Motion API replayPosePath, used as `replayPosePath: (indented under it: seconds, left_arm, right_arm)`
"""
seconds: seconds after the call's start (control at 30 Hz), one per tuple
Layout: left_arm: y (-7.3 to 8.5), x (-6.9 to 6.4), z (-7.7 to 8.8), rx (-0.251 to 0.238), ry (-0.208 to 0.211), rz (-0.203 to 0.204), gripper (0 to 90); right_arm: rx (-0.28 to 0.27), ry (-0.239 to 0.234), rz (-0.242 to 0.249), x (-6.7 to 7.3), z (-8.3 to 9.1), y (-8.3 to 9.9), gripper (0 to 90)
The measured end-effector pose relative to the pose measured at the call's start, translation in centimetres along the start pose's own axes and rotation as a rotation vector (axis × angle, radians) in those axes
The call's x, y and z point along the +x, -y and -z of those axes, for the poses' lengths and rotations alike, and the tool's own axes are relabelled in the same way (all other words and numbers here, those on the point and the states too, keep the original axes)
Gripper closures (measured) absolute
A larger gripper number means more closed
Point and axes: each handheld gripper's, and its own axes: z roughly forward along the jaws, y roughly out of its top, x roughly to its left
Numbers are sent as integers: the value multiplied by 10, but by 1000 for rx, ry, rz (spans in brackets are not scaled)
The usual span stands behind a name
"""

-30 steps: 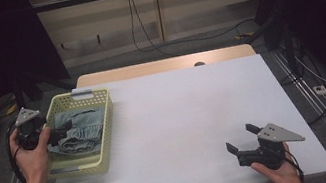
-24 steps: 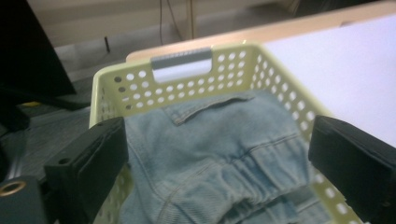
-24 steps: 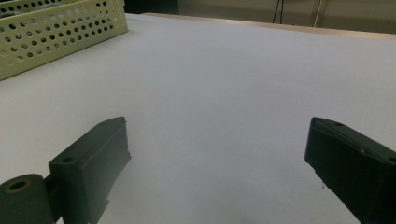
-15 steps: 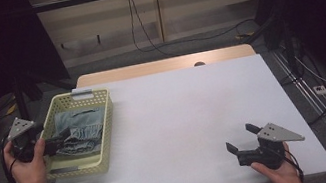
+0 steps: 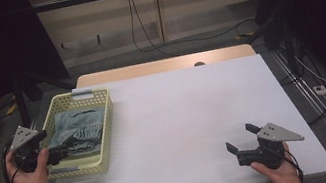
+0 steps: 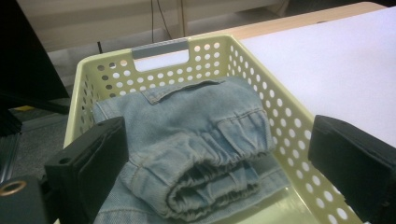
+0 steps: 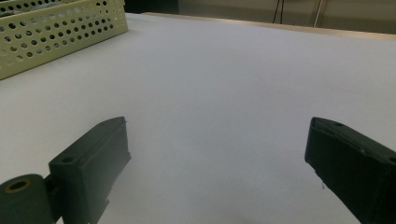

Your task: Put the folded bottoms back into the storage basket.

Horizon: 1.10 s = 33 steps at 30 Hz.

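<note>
High view: the white table is seen with a yellow perforated basket at its left, in which soft, limp folded denim jeans lie. The rolled elastic cuff is judged the best hold, though the basket walls crowd it. Left gripper is spread wide just over the jeans; right gripper is held open, idle.

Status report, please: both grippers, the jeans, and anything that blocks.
Left gripper open, jaws astride folded jeans in yellow basket. Right gripper open, idle over bare white table. Nothing in the way.
</note>
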Motion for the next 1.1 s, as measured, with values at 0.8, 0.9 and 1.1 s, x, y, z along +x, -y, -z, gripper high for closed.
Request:
replayPosePath:
  seconds: [0.8,0.9,1.1]
  left_arm:
    - [-6,-40,5,-34,77,-36,55]
    - [-8,-46,3,-36,84,-51,55]
    - [-13,-56,-1,-40,102,-73,59]
  right_arm:
    - [1,-3,3,0,0,0,63]
    - [1,-4,3,0,0,0,63]
    - [5,-6,5,0,-1,0,63]
